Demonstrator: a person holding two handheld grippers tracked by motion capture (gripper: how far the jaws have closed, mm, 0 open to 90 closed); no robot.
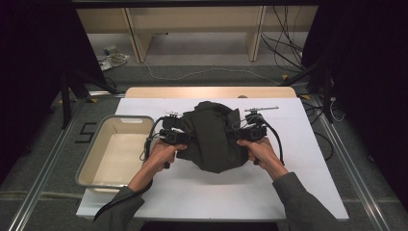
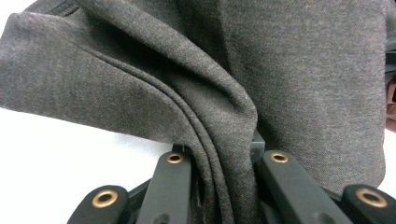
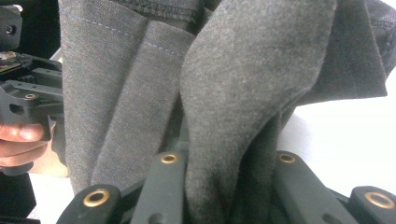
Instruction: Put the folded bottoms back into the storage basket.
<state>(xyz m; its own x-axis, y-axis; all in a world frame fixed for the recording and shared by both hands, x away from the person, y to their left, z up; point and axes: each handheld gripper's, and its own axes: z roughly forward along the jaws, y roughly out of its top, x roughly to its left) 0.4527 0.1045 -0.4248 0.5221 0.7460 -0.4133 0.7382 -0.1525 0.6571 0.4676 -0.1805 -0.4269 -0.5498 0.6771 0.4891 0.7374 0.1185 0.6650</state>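
Grey garment (image 1: 211,137) between both grippers

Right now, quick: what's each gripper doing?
Left gripper: shut on the garment, folds pinched between its jaws.
Right gripper: shut on the garment's other side.

A fixed camera looked down and forward over the white surface (image 1: 202,192); both claw cameras sat close against the same dark garment (image 1: 211,139), facing each other
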